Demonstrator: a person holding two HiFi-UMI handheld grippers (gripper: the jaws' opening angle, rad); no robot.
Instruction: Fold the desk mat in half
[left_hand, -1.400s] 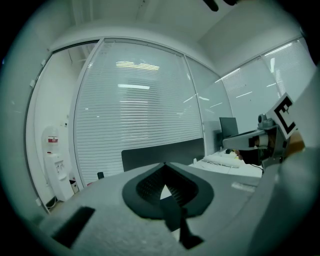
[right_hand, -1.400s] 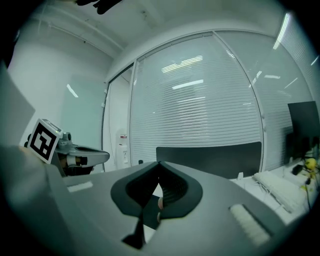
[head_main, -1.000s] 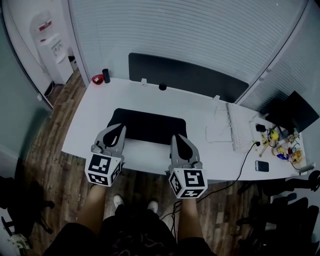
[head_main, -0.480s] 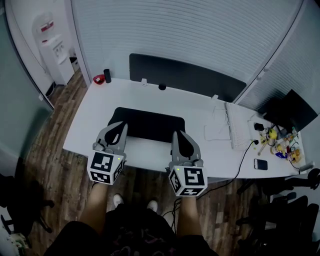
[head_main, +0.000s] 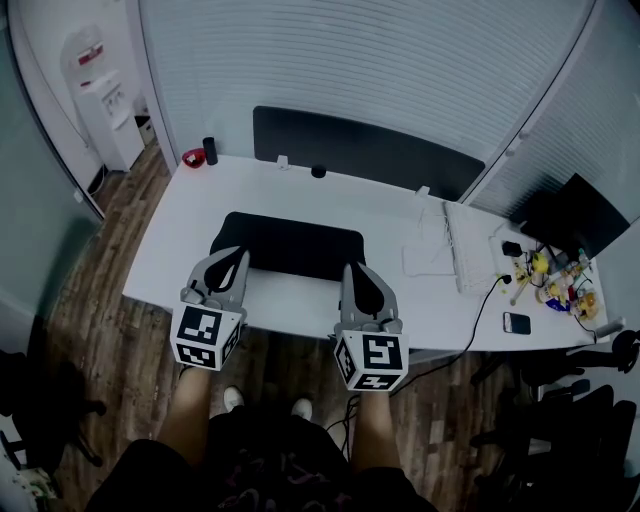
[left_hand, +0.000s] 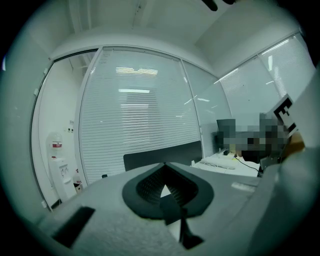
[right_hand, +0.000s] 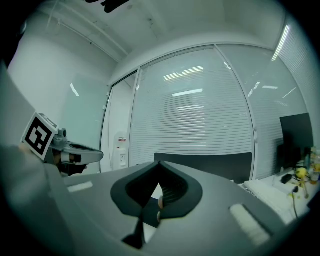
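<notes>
Pinching desk mat near edge, left tongs, right tongs, both clamped.

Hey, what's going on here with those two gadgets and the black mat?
A person stands at a white desk, holding a two-jaw gripper in each hand. The left gripper and the right gripper are each closed on the near edge of the black desk mat, one towards each corner. The mat lies mostly flat and the fold is not yet made.

Overhead, level views; desk mat shared
</notes>
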